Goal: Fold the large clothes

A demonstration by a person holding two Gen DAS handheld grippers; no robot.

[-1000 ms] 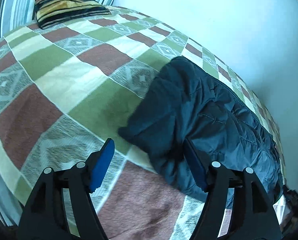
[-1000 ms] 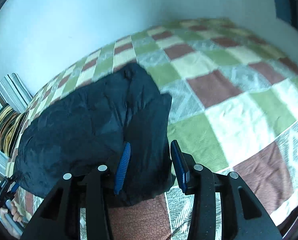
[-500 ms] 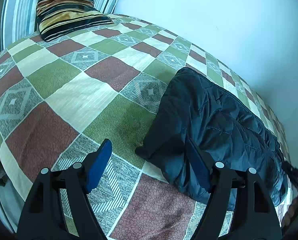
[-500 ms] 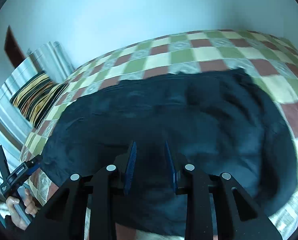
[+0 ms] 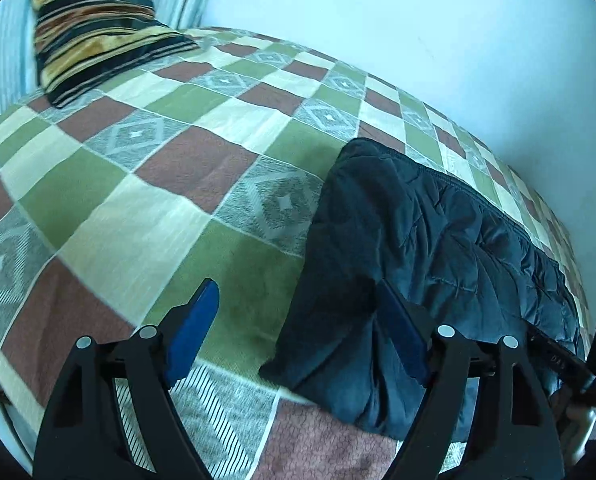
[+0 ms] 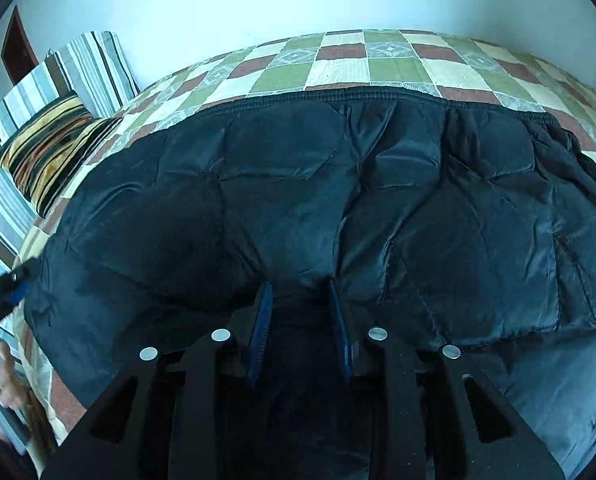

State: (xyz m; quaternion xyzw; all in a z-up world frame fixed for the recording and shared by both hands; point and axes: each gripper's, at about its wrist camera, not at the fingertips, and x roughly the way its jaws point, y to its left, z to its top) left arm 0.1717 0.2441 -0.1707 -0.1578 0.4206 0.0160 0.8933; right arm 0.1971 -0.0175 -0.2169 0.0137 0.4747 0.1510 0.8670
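A dark navy quilted jacket (image 5: 438, 248) lies folded along its length on a checkered bedspread (image 5: 146, 208). My left gripper (image 5: 298, 320) is open and empty just above the bed, its right finger against the jacket's near left end. In the right wrist view the jacket (image 6: 378, 200) fills most of the frame. My right gripper (image 6: 300, 312) is shut on a bunched fold of the jacket's near edge, the fabric pinched between its blue pads (image 6: 263, 320).
A striped brown and yellow cushion (image 5: 98, 36) leans on striped pillows (image 6: 78, 64) at the head of the bed. A pale wall (image 5: 418, 32) runs along the far side. The other gripper shows at the frame edges (image 5: 566, 360) (image 6: 2, 288).
My right gripper swung from the jacket's end to its long near edge and closed tighter on the fabric. The jacket now lies flatter and wider. My left gripper drew back slightly, still open.
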